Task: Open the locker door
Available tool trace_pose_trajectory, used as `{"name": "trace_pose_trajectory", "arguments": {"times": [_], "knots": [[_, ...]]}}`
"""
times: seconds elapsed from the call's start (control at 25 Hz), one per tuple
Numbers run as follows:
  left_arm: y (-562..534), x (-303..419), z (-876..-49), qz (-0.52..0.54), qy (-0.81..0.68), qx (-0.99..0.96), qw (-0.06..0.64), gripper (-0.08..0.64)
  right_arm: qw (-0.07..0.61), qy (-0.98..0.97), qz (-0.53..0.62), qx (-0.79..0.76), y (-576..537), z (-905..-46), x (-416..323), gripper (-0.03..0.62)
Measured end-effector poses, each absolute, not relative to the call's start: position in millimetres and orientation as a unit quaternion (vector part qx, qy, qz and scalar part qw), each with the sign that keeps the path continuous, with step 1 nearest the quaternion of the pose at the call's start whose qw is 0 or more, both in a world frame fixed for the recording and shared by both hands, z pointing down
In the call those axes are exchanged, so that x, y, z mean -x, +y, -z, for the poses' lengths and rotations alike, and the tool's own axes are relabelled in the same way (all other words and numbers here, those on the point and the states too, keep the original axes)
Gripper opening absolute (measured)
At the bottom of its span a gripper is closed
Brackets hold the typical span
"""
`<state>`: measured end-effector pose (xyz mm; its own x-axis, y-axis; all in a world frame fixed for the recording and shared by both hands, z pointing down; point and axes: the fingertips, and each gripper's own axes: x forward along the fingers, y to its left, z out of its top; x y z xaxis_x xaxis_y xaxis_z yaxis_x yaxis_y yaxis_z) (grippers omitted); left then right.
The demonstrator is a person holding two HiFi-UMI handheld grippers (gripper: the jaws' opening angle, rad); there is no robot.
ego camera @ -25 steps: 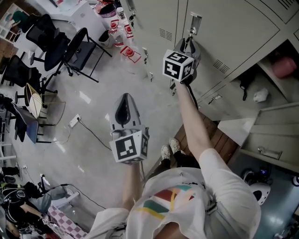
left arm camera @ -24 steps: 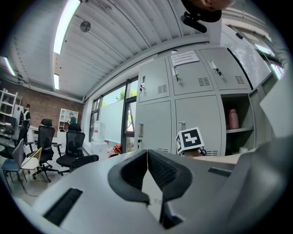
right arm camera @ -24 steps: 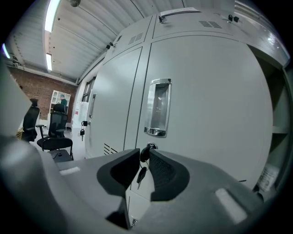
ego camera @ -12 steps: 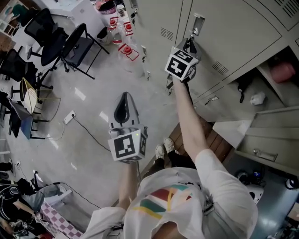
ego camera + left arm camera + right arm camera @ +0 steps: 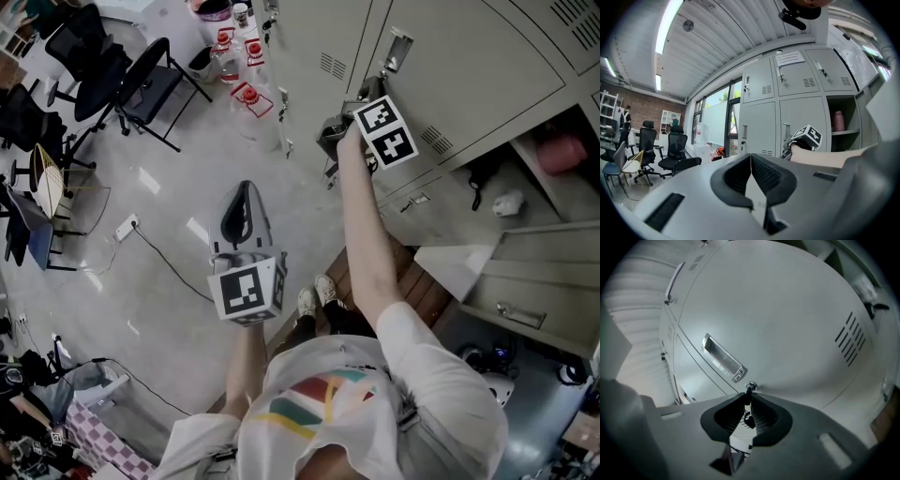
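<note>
in my right hand, my right gripper point(image 5: 749, 397) points level at the locker door point(image 5: 787, 310). its jaws have just been closing, and now they pinch the small key point(image 5: 750, 387) that sits in the lock, just under the lower end of the metal handle point(image 5: 723, 357). a small dark ring point(image 5: 749, 420) hangs between the two pads. the door is shut and lies flat with the doors beside it; its vent slots point(image 5: 851, 338) are off to the right. my left gripper point(image 5: 245, 187) is well apart from the lockers, level above the pale floor point(image 5: 169, 244). its jaws are pressed together and nothing is between them. further right one locker stands open, with a pink bottle point(image 5: 561, 153) on its shelf.
</note>
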<state>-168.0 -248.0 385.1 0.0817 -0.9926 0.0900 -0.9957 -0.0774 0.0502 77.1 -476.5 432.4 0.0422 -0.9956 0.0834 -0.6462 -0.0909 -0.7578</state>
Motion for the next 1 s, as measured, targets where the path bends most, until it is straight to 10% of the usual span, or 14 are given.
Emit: {"name": "trace_pose_trajectory", "arguments": {"times": [0.44, 1.0], "knots": [[-251.5, 163.7, -385.8, -0.020, -0.671, -0.740, 0.047, 0.015, 0.608, 0.497, 0.474, 0.398, -475.3, -438.0, -81.0, 0.029], [-247.0, 161.6, -385.5, -0.011, -0.666, -0.744, 0.052, 0.015, 0.621, 0.496, 0.485, 0.366, -472.1, -436.7, -77.9, 0.029]]}}
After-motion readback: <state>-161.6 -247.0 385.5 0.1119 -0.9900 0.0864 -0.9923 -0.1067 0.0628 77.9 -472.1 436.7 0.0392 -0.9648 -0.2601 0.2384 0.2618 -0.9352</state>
